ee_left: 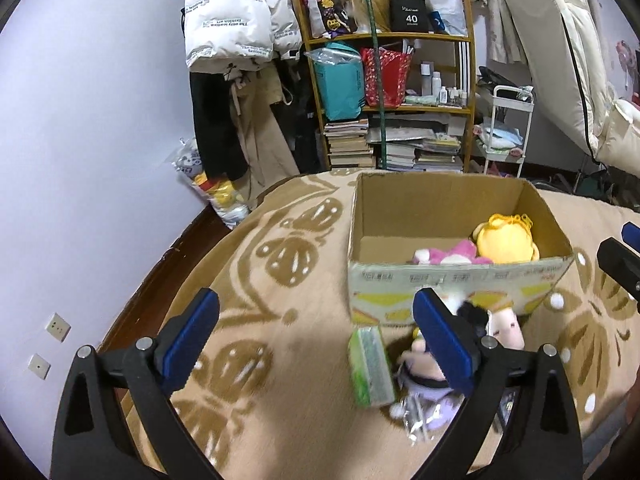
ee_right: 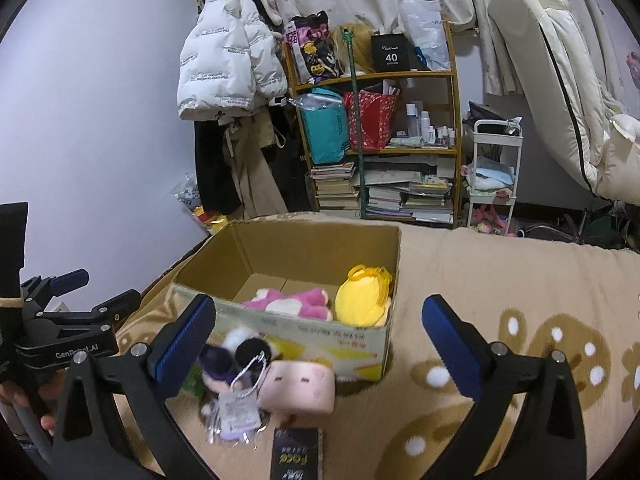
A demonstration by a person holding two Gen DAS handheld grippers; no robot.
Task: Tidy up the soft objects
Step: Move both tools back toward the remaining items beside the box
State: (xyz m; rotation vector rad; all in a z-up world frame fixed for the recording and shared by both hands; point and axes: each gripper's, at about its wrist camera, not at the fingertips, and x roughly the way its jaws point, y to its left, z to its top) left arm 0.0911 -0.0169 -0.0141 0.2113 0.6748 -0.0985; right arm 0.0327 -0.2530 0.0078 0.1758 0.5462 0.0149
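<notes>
An open cardboard box (ee_left: 456,284) (ee_right: 296,326) stands on a beige patterned blanket. Inside lie a pink plush (ee_left: 448,256) (ee_right: 292,302) and a yellow plush (ee_left: 506,240) (ee_right: 364,294). In front of the box lie a pale pink block-shaped plush (ee_right: 298,390) (ee_left: 506,326), a purple doll plush with a tag (ee_left: 424,380) (ee_right: 224,376) and a green tissue pack (ee_left: 370,366). My left gripper (ee_left: 316,340) is open and empty, hovering left of these. My right gripper (ee_right: 320,340) is open and empty above the pale plush.
A dark flat packet (ee_right: 296,454) lies at the near edge. A wooden shelf (ee_left: 388,40) with bags and books, hanging coats (ee_left: 236,20), a white cart (ee_left: 508,128) and a propped mattress (ee_left: 568,60) stand behind. The blanket (ee_right: 520,280) spreads right of the box.
</notes>
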